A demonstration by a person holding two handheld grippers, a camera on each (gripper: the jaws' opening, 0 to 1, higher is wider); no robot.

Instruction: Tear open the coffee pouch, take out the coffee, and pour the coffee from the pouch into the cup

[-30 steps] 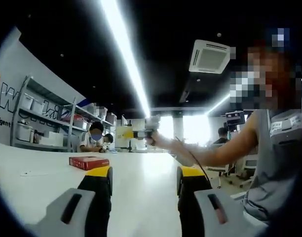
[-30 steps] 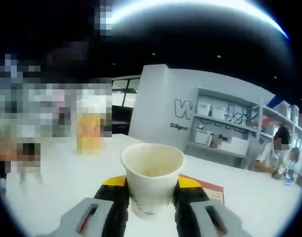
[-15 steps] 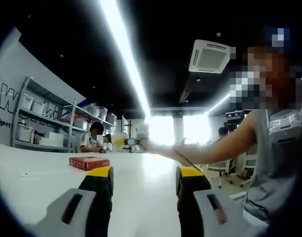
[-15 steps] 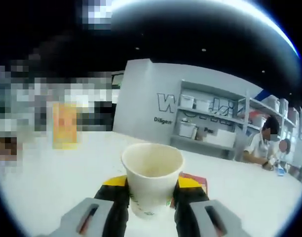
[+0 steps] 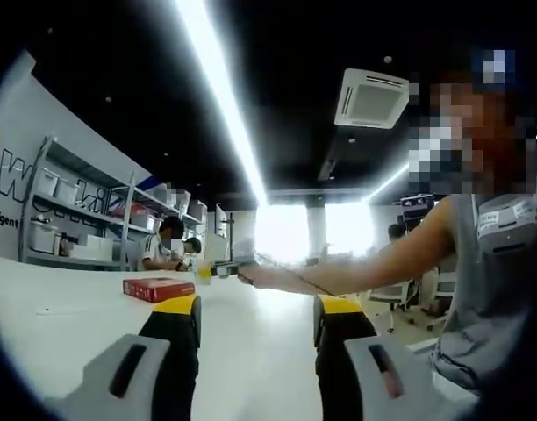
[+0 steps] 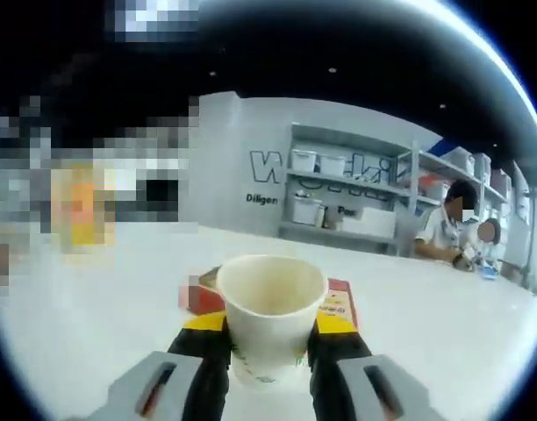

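In the right gripper view the right tool (image 6: pixel 268 342) is clamped on a white paper cup (image 6: pixel 271 311), one yellow-tipped jaw pressed against each side of its lower wall; the cup stands upright between them with its open mouth showing a pale inside. Just behind the cup a flat red box (image 6: pixel 207 294) lies on the white tabletop (image 6: pixel 444 324), partly hidden by the cup. Further back stand grey shelves (image 6: pixel 356 206) holding white bins against a wall with dark lettering, and two seated people (image 6: pixel 448 228) are at the far right. In the left gripper view the left tool (image 5: pixel 255 324) has its jaws apart with nothing between them, held low over the same tabletop (image 5: pixel 251 351). The red box (image 5: pixel 158 288) lies beyond the left jaw. A person in a grey sleeveless top (image 5: pixel 488 289) stands at the right, arm stretched out over the tabletop; the hand (image 5: pixel 255 276) grips the other tool, which is too small and washed out by bright windows to read
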